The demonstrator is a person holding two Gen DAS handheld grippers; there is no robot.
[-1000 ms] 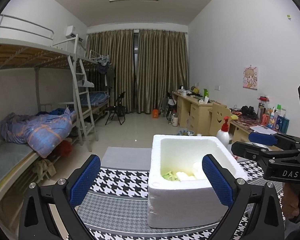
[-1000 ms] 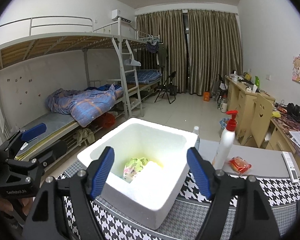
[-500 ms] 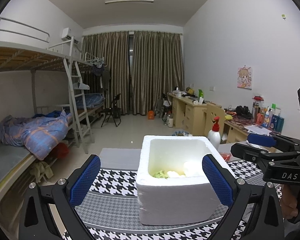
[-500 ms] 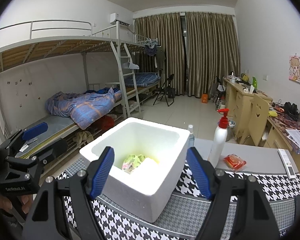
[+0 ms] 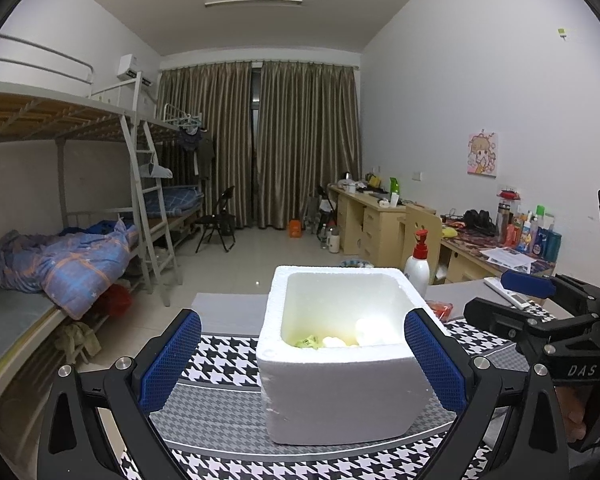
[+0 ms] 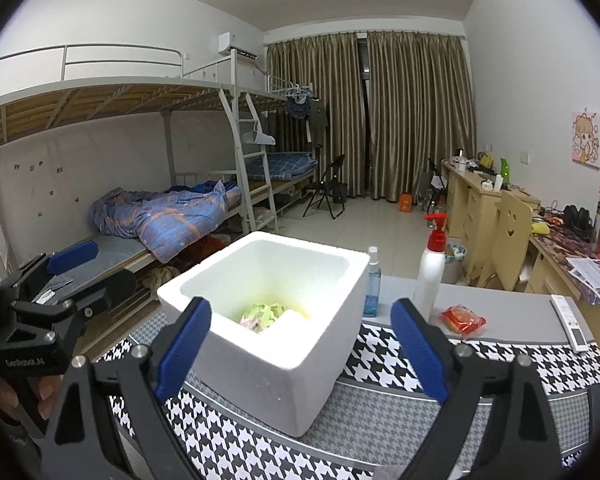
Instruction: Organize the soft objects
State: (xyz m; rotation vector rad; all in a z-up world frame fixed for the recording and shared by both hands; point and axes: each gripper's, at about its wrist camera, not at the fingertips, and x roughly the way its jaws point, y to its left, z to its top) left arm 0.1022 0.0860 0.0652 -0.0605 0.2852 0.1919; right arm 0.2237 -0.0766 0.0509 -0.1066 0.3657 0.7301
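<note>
A white foam box (image 5: 340,400) (image 6: 260,380) stands on the houndstooth cloth (image 6: 400,408). Inside it lie a green patterned soft item (image 6: 264,312) (image 5: 306,341) and a white soft item (image 6: 290,320) (image 5: 370,330). My left gripper (image 5: 303,320) is open just short of the box's near wall, with nothing between its blue pads. My right gripper (image 6: 300,308) faces the box's near corner; its jaws are opening and hold nothing. Each gripper also shows at the edge of the other's view: the right gripper (image 5: 540,320) and the left gripper (image 6: 60,280).
Behind the box stand a white pump bottle (image 6: 430,276) and a blue spray bottle (image 6: 371,284). A red packet (image 6: 462,320) and a remote (image 6: 570,322) lie on the grey table (image 6: 512,312). Bunk beds (image 6: 160,216) line the left wall, desks (image 6: 472,204) the right.
The right gripper's jaws have spread wider and it has drawn back a little from the box. In the left wrist view the box now sits further left and slightly farther off.
</note>
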